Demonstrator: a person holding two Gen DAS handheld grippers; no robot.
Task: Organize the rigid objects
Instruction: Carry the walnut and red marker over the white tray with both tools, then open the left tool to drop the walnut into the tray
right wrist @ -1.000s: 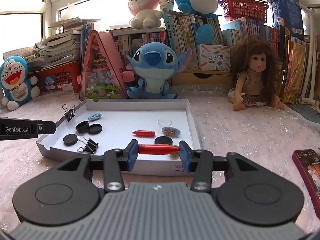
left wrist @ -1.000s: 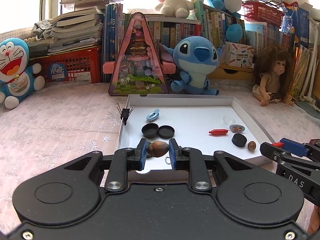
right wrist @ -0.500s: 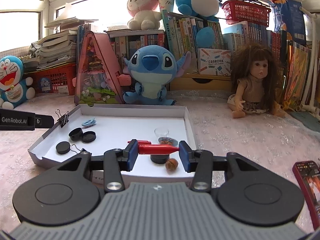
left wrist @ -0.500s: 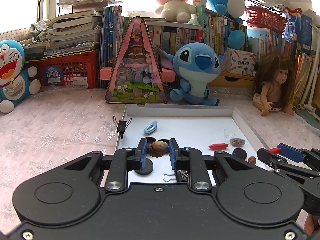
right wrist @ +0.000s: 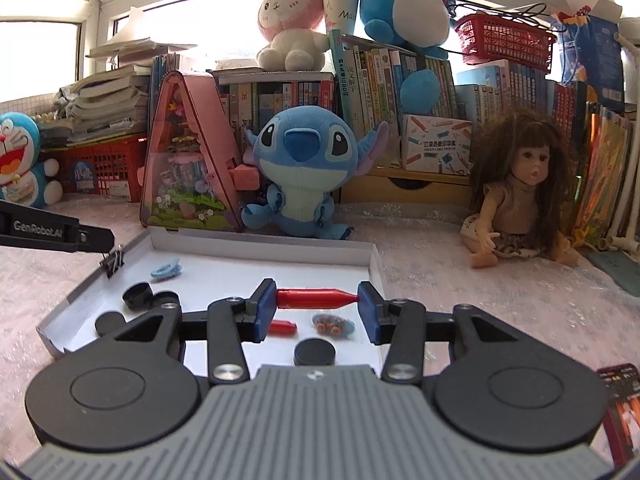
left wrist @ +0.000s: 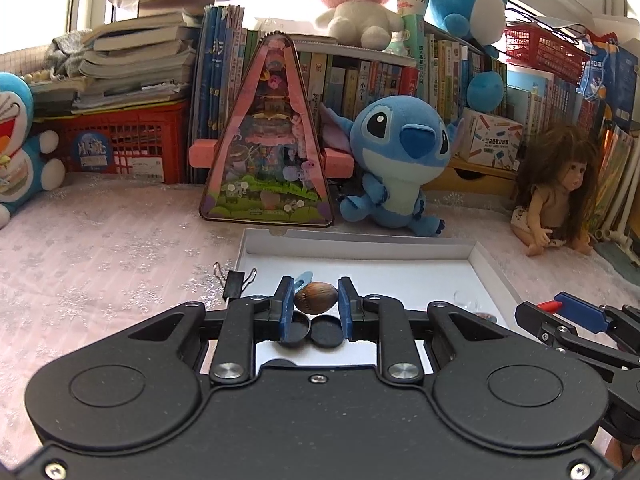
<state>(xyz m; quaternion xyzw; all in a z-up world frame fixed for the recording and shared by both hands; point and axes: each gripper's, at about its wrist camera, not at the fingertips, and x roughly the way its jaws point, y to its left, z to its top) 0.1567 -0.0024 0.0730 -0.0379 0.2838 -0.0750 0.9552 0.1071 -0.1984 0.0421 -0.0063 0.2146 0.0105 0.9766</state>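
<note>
Left wrist view: caught the left gripper closed on a brown nut, jaws pinching it at both sides. Hovered over the near left part of the white tray, clear of the tray floor. Directly beneath: two black caps, side by side and touching. Just left of them: a binder clip, clamped on the tray's left wall. All of it set on a pink-clothed surface.

Right wrist view: found the right gripper closed on a red pen-shaped piece, jaws gripping it end to end, narrow tip against the right pad. Hung above the near right part of the tray. Below: a second red piece, a small dish of coloured beads and a black disc, all near one another. Farther left: a blue hair clip.

Judged the step in hand as setting both held things down in the tray among like items. Called for shifting the nut sideways off the caps before lowering, onto bare white floor. Needed a low, slow release, since a rounded nut would probably roll. Suited the red piece to a flat landing alongside its twin, clear of the dish. Required keeping both grippers apart over so small a tray.
</note>
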